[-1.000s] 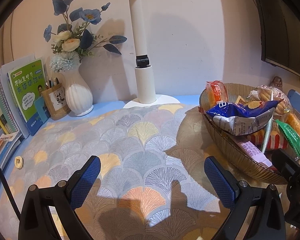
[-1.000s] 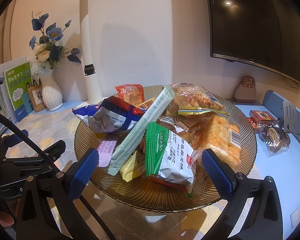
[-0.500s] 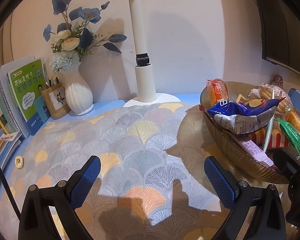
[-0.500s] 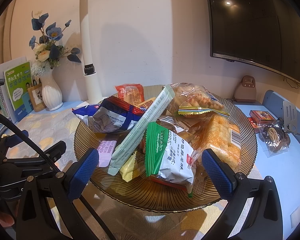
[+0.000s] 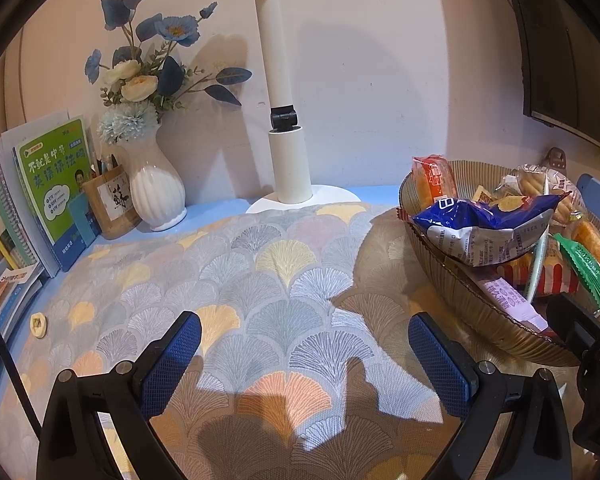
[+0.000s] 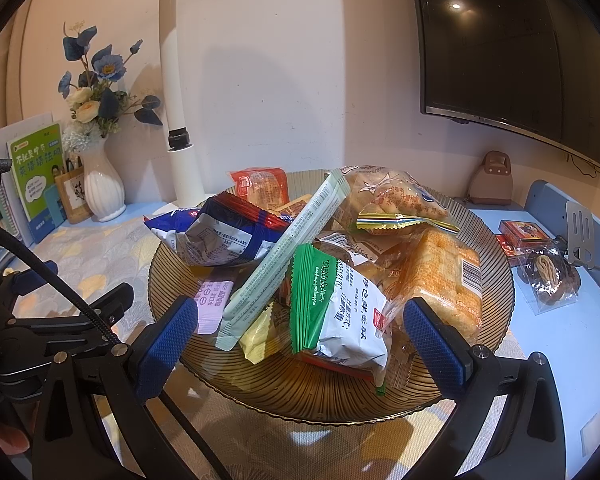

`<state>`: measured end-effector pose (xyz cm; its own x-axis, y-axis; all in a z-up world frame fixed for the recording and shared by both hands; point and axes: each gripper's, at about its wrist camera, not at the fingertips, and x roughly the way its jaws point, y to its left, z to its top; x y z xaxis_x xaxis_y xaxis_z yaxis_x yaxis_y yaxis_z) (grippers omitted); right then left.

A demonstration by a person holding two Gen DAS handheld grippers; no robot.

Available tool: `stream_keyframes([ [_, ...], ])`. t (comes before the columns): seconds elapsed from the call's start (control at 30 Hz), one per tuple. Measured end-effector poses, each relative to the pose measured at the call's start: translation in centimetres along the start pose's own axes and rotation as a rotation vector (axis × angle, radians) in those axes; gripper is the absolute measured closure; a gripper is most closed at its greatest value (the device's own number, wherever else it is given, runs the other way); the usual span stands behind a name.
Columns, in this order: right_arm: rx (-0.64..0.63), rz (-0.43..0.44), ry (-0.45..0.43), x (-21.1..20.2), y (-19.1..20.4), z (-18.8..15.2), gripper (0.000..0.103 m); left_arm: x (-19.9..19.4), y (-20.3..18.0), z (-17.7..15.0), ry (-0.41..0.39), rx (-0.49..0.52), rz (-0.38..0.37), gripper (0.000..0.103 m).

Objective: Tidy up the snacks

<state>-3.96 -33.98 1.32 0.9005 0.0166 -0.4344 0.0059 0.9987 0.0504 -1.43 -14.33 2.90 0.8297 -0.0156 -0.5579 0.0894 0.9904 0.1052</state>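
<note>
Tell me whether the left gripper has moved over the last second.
Yes, slightly. In the left wrist view the white vase and the snack bowl have both drifted a little rightward, so the left gripper has eased left, fingers open.

- Home study corner, not a lab or shop: a blue desk [image 5: 204, 216] pushed against a plain wall.
- At 9 o'clock in the left wrist view: study books [image 5: 56, 184] stood upright, a pen holder [image 5: 110, 200], and a white vase [image 5: 152, 190] of artificial flowers.
- At 12 o'clock: a white desk lamp [image 5: 288, 152].
- A fan-pattern cloth [image 5: 260, 280] covers the desk.
- At 2 o'clock in the right wrist view: a dark wall-mounted screen [image 6: 500, 52].
- An amber glass bowl [image 6: 300, 392] heaped with packaged snacks [image 6: 340, 312].
</note>
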Motion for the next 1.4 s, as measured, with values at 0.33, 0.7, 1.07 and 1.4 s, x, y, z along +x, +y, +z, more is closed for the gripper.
stream_keyframes([
  [0.33, 0.0, 0.001, 0.001, 0.0, -0.06, 0.03, 0.0, 0.09, 0.03, 0.0, 0.005, -0.004, 0.001, 0.0],
  [0.7, -0.001, 0.001, 0.001, -0.01, -0.07, 0.03, 0.0, 0.12, 0.05, -0.03, 0.006, -0.003, 0.0, 0.0],
  [1.07, -0.001, 0.002, 0.001, 0.02, -0.05, 0.02, 0.0, -0.14, -0.12, -0.25, -0.008, 0.014, 0.005, 0.0],
  [1.4, -0.001, 0.002, 0.001, 0.02, -0.07, 0.03, 0.0, -0.34, -0.34, -0.29, -0.014, 0.028, 0.002, 0.0],
])
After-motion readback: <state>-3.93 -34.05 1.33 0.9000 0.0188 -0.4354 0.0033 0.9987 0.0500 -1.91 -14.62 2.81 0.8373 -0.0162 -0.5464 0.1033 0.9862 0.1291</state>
